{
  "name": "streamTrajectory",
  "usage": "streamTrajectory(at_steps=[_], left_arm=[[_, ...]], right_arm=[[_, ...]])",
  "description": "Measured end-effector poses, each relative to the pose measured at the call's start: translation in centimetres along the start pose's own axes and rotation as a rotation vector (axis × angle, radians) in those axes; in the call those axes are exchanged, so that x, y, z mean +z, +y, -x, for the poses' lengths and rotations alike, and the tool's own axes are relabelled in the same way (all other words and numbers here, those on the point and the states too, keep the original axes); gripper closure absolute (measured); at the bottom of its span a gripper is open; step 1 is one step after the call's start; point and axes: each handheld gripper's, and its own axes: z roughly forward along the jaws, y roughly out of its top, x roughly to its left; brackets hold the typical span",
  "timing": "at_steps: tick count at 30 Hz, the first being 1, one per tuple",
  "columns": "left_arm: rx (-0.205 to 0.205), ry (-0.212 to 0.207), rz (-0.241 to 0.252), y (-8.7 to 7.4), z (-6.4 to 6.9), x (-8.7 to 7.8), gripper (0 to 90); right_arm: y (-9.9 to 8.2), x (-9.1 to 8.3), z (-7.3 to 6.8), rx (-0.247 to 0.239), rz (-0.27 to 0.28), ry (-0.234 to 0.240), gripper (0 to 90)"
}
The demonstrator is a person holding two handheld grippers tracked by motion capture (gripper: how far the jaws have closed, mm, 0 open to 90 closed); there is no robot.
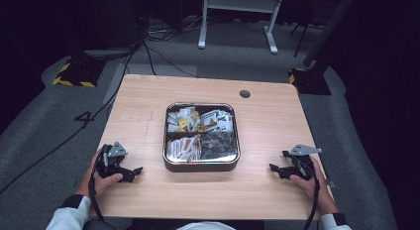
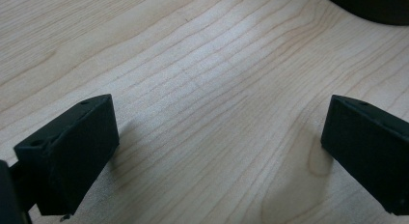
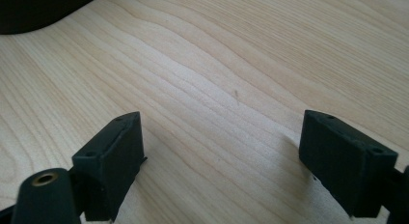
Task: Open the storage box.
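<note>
Tray (image 1: 201,165) sits between both grippers' spread, empty fingers (image 2: 72,151), well apart from each.

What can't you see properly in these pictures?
- Packets in the tray, high view: too small and blurred to read or count.
- Tray, both gripper views: only a dark corner shows, cut off by the top edge.
- Person's arms, high view: cut off by the bottom edge.

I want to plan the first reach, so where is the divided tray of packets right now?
In the high view the tray sits at the middle of the wooden table, between the left gripper and the right gripper, touching neither.
</note>
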Motion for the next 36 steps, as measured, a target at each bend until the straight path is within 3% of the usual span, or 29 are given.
streamTrajectory(at_steps=[5,11,21,28,36], left_arm=[[-0.002,0.000,-0.002,0.0,0.0,0.0,0.1],[-0.001,0.000,-0.001,0.0,0.0,0.0,0.1],[-0.002,-0.002,-0.001,0.0,0.0,0.0,0.0],[-0.001,0.000,0.000,0.0,0.0,0.0,0.0],[-0.004,0.003,0.000,0.0,0.0,0.0,0.0]], right_arm=[[0.0,0.0,0.1,0.004,-0.001,-0.002,16.0],[0.1,0.1,0.0,0.035,-0.001,-0.039,16.0],[1.0,0.1,0.4,0.018,-0.051,-0.011,18.4],[3.0,-0.4,0.0,0.008,-0.001,0.034,23.3],[6.5,-0.4,-1.4,-0.068,0.031,0.032,22.1]])
